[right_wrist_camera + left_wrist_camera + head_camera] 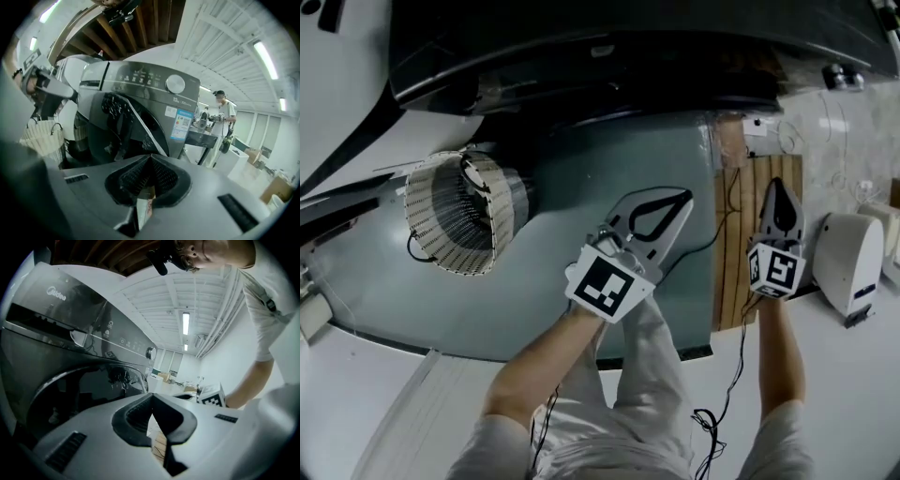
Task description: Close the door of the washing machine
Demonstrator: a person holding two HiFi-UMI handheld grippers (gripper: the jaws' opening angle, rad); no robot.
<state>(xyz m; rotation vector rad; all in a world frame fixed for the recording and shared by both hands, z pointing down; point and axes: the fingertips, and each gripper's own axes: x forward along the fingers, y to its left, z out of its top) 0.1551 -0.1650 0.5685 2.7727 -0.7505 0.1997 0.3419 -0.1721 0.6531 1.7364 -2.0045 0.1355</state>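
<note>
The dark grey washing machine [140,89] fills the middle of the right gripper view, and its top edge [609,47] runs along the top of the head view. Its round door [138,129] with dark glass stands swung out from the front. The same door [93,385] shows at the left of the left gripper view, under the control panel. My left gripper [675,202] [152,398] is shut and holds nothing, pointing toward the machine's front. My right gripper [778,187] [150,157] is shut too, to the right of the left one, a short way from the machine.
A woven laundry basket [455,216] [42,136] lies at the left on the grey floor mat [412,300]. A wooden slat strip [757,234] and a white appliance [848,262] are at the right. A person [224,117] stands far behind the machine.
</note>
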